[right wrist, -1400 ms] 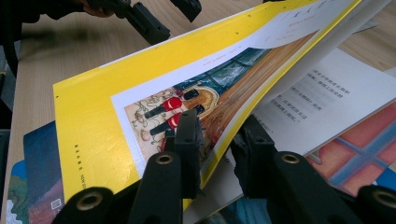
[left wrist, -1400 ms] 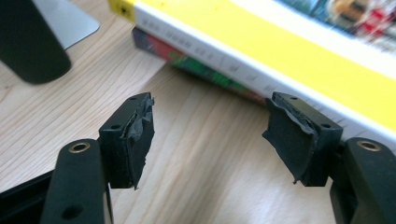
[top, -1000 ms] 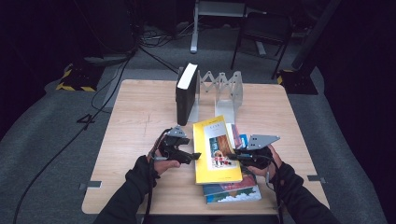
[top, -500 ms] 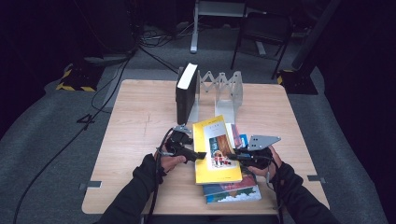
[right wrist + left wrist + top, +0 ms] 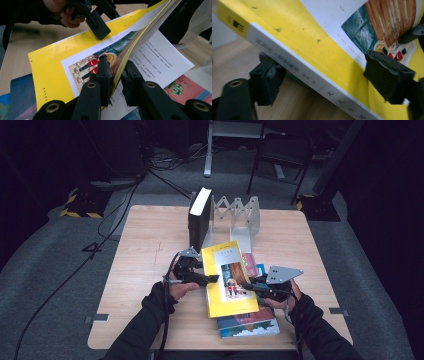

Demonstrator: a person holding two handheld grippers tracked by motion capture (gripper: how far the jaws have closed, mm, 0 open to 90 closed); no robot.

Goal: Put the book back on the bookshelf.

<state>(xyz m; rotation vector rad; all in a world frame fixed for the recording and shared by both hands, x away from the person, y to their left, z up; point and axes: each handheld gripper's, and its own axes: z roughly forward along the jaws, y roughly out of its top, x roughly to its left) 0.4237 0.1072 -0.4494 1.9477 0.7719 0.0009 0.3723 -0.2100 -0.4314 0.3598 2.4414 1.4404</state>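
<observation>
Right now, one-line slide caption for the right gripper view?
Right gripper pinches the yellow book's front cover while the left gripper meets its spine edge.

Right tool (image 5: 115, 75) pinching yellow book's cover (image 5: 53, 62), left tool (image 5: 96, 22) on top

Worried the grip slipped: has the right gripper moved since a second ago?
No. The right gripper keeps its distance from the table's right edge.

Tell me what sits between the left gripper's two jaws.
The yellow book's spine edge; the left gripper view shows it between the left gripper's jaws, which have just been closing.
</observation>
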